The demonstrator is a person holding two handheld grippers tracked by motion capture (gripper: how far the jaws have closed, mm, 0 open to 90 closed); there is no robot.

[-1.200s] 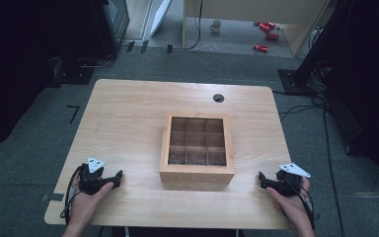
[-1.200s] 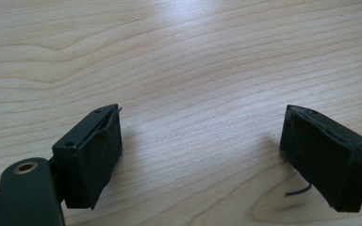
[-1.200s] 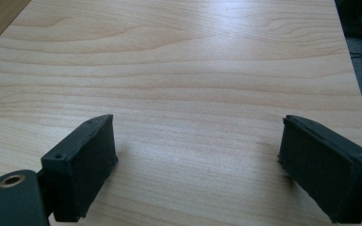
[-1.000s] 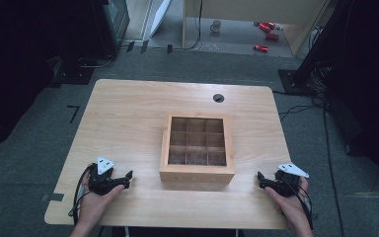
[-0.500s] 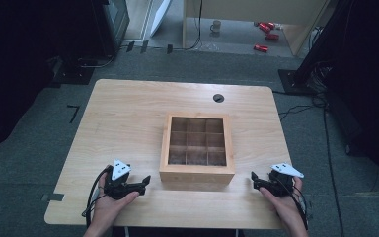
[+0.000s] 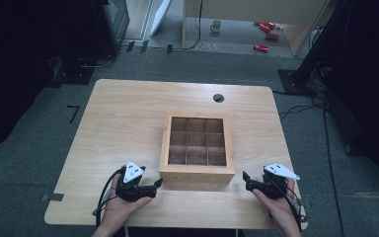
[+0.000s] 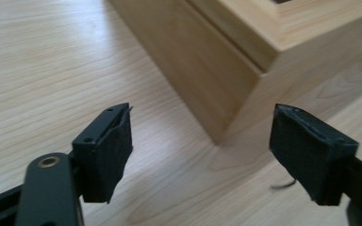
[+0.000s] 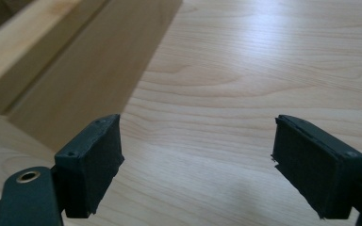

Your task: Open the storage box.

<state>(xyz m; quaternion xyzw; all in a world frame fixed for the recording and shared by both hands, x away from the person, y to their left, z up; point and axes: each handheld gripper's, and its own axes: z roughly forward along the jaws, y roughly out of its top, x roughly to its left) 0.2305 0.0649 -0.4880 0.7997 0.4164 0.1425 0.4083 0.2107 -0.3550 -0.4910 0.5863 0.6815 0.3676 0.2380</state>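
A wooden box split into a grid of open compartments stands in the middle of the table. My left gripper lies low by the box's near left corner, tips pointing at it. In the left gripper view the box corner stands just beyond the left gripper; its jaws have just been closing, with nothing between them. My right gripper points at the box's near right corner. In the right gripper view the box wall lies to the left of the right gripper, whose jaws have closed a little over bare tabletop.
A round cable hole sits near the table's far edge. The table's near edge runs just under both hands. On the floor beyond the table lie red cans and a mug.
My left hand has slid right along the near edge up to the box's left corner. My right hand has crept left toward the box's right corner. The box has not moved.
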